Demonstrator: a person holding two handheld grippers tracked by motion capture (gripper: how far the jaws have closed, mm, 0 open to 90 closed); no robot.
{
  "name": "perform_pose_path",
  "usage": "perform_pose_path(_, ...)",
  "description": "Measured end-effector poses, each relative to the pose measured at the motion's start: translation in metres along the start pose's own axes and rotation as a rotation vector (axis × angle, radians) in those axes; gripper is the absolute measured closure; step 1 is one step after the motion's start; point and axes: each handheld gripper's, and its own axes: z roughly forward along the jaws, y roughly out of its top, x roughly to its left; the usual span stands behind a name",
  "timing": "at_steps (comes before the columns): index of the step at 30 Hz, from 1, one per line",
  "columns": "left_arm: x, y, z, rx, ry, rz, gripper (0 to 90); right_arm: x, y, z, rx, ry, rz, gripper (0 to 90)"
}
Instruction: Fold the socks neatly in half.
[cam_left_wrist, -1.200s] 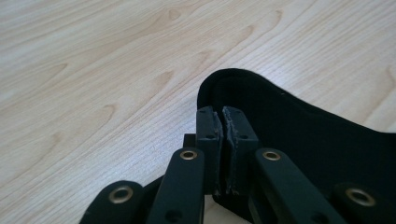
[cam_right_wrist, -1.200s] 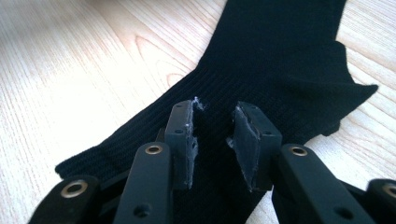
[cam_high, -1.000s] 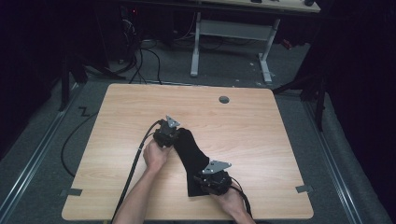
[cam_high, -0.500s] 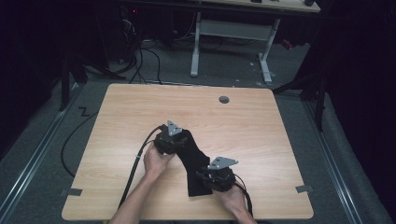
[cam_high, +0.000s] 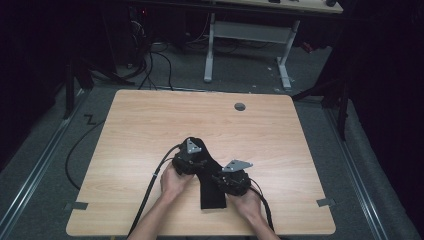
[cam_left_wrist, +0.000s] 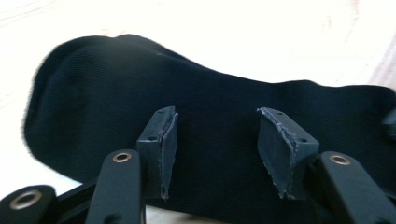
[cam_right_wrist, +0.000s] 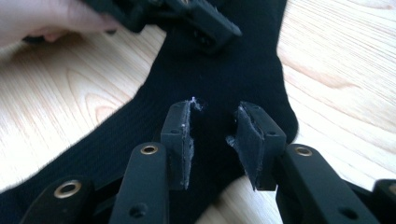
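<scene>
Black sock (cam_high: 210, 185) flat on table (cam_high: 140, 130); gripper views reveal left tongs (cam_left_wrist: 217, 140) wide, right tongs (cam_right_wrist: 215, 140) narrower, both empty.

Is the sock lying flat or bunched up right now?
Flat. The sock lies spread on the table, bent at the heel, with both tools open over it, neither pinching cloth.

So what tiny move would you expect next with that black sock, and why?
Probably closing the right gripper on the sock: its fingers stand open over the fabric near the heel bend, nothing pinched. The left gripper is open over the toe end.
</scene>
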Motion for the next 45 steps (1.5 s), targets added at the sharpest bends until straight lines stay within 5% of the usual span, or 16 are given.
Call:
perform_pose_path(9, -0.002, -0.001, -0.004, 0.024, 0.010, 0.014, 47.6, 0.006, -0.002, -0.003, 0.018, -0.014, -0.045, 62.5)
perform_pose_path(13, -0.001, -0.001, -0.006, 0.039, 0.004, 0.022, 47.7, 0.010, -0.004, -0.007, -0.017, -0.021, -0.051, 62.8)
perform_pose_path(27, 0.000, -0.006, -0.015, 0.015, -0.003, 0.015, 44.0, 0.016, -0.014, -0.011, 0.010, 0.023, -0.067, 62.3)
perform_pose_path(39, 0.039, -0.001, -0.034, -0.044, 0.102, -0.089, 41.8, 0.016, -0.014, -0.011, 0.012, 0.026, -0.066, 62.2)
perform_pose_path(45, 0.055, 0.001, -0.024, -0.004, 0.124, -0.124, 41.2, 0.015, -0.014, -0.011, 0.011, 0.027, -0.065, 62.3)
